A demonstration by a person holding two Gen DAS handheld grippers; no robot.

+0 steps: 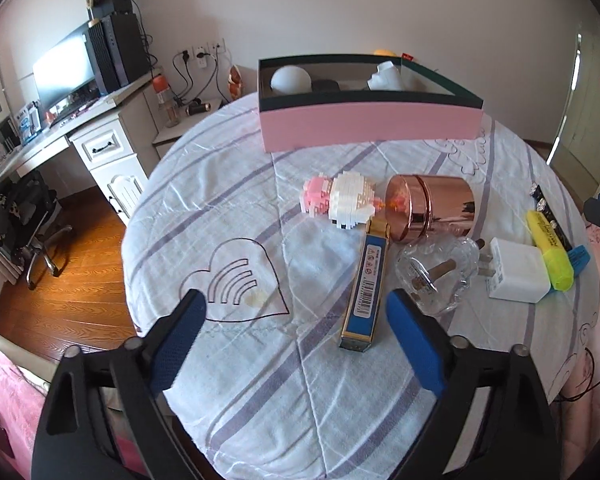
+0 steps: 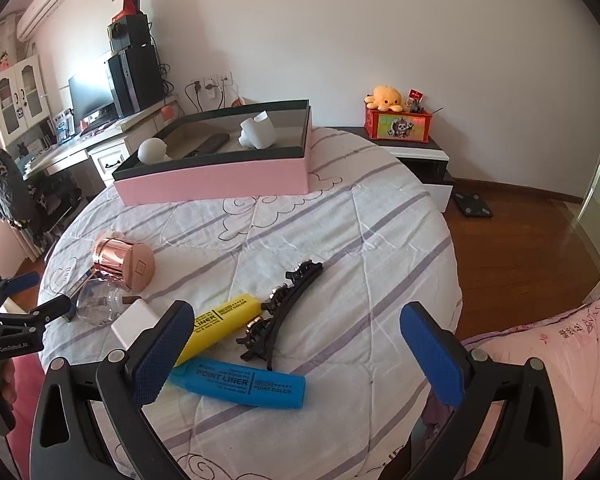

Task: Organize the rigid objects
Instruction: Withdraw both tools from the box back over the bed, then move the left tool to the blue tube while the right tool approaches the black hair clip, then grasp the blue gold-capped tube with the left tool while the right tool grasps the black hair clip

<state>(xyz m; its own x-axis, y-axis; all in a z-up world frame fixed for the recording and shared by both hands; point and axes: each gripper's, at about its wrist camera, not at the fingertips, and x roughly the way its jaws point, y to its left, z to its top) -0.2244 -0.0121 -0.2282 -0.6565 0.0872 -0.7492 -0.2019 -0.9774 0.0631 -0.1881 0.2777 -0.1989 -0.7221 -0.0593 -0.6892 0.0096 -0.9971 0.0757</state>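
A pink box (image 1: 370, 126) with a dark rim stands at the far side of the bed; it holds a white ball (image 1: 291, 79), a dark flat item and a white piece (image 2: 258, 131). In front lie a pink-white brick figure (image 1: 340, 200), a rose-gold jar (image 1: 436, 208) on its side, a long blue-gold box (image 1: 366, 284), a clear glass bottle (image 1: 432, 276), a white plug adapter (image 1: 516, 274), a yellow highlighter (image 2: 220, 322), a blue highlighter (image 2: 240, 380) and a black hair clip (image 2: 278, 320). My left gripper (image 1: 296, 312) is open and empty above the blue-gold box's near end. My right gripper (image 2: 296, 328) is open and empty above the highlighters and clip.
The objects lie on a round bed with a white striped cover (image 1: 260, 380). A desk with a monitor (image 1: 64, 68) stands at the left. A low cabinet with a red box and an orange plush (image 2: 386, 98) stands behind the bed. Wooden floor (image 2: 520, 240) surrounds it.
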